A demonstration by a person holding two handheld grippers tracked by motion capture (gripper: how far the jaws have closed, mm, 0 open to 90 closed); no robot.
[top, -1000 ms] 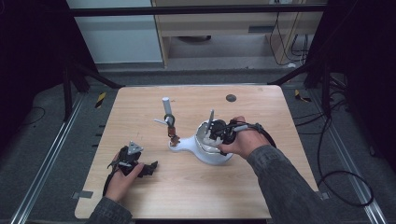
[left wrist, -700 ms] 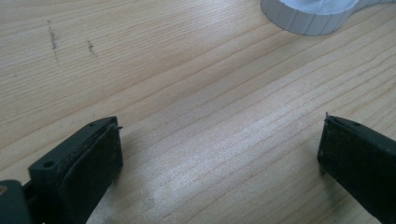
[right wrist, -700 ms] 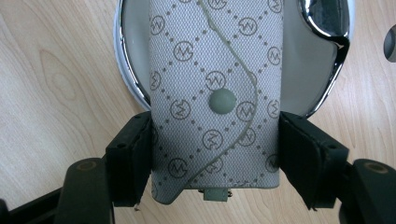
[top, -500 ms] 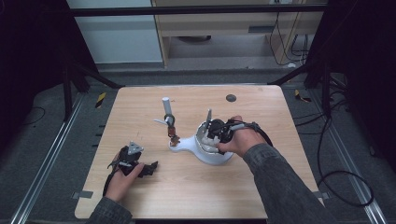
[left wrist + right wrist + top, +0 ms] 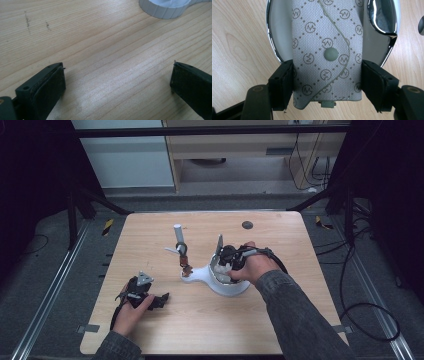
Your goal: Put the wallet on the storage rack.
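Up close, right hand-held gripper [image 5: 327,85] clamping patterned grey pouch [image 5: 327,47], chrome-rimmed dish [image 5: 275,37]

Left gripper [image 5: 161,298] agape, right gripper [image 5: 327,82] clamped.

From where I sat, the table [image 5: 150,240] was wide open at 9 and 6 o'clock; only the white stand [image 5: 227,282] and upright post [image 5: 179,240] blocked the centre.

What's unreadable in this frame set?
- Grey patterned pouch: top cut off by the right gripper view's upper edge; in the high view the right hand covers it.
- White stand: cropped by the left gripper view's top edge.
- Small brown items on the post: too small in the high view.
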